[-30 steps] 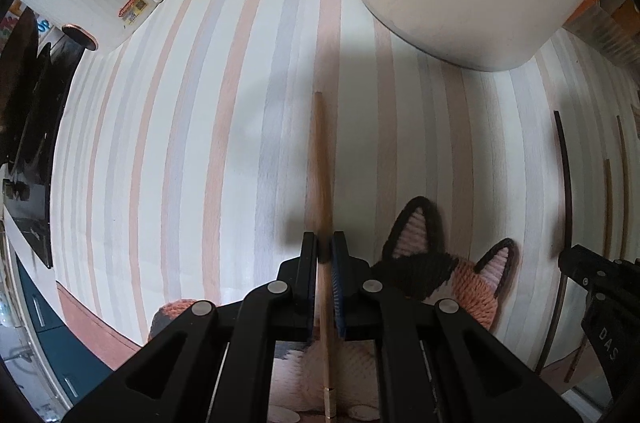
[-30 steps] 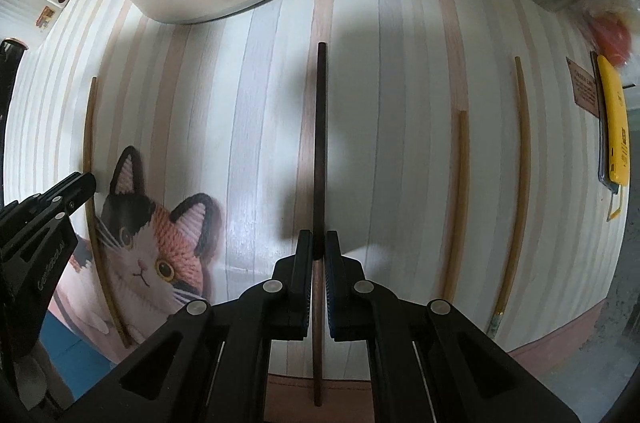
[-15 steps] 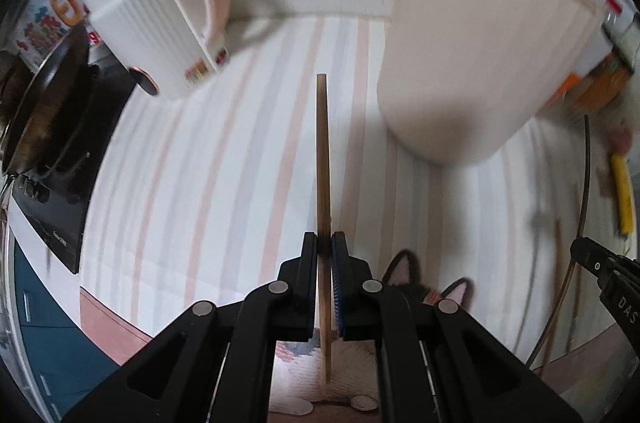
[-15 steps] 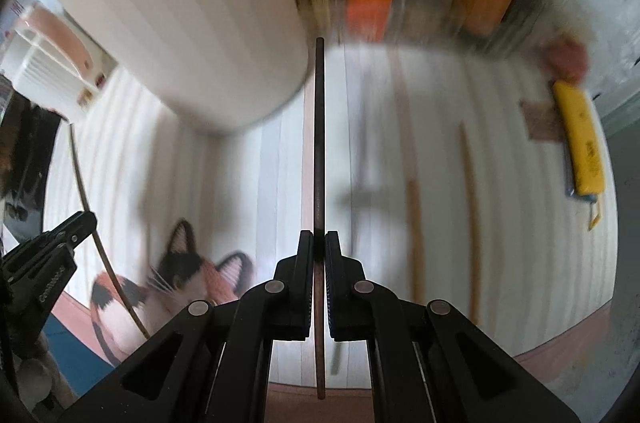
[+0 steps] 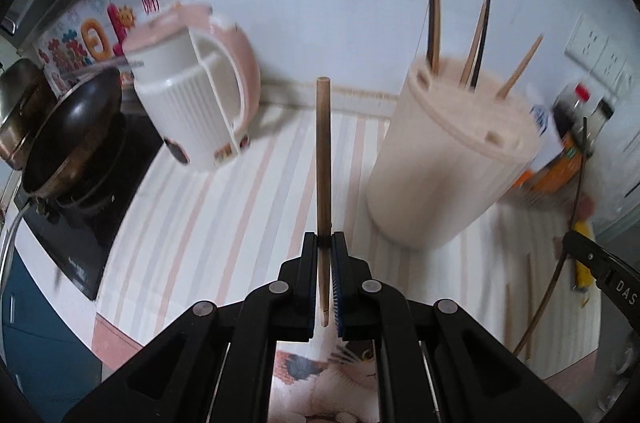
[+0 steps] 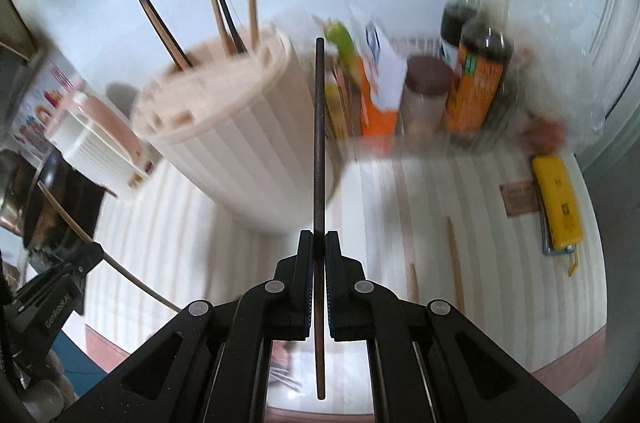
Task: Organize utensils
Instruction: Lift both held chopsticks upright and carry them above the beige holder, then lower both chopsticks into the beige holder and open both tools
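Observation:
My left gripper (image 5: 325, 243) is shut on a light wooden chopstick (image 5: 323, 151) and holds it in the air, pointing away from me. My right gripper (image 6: 319, 239) is shut on a dark brown chopstick (image 6: 319, 143), also lifted off the mat. A cream ribbed utensil holder (image 5: 448, 159) stands ahead to the right of the left gripper and holds several chopsticks (image 5: 476, 39) upright. In the right wrist view the holder (image 6: 248, 143) is ahead to the left. Two light chopsticks (image 6: 454, 263) lie on the striped mat.
A pink and white kettle (image 5: 196, 99) stands back left beside a black pan (image 5: 72, 119) on a stove. Sauce bottles (image 6: 480, 63) and cartons (image 6: 380, 79) line the back wall. A yellow tool (image 6: 558, 203) lies at the right on the striped mat (image 5: 224, 215).
Both grippers have lifted and tilted up with their chopsticks, from looking down at the mat to looking at the holder's top and the back wall.

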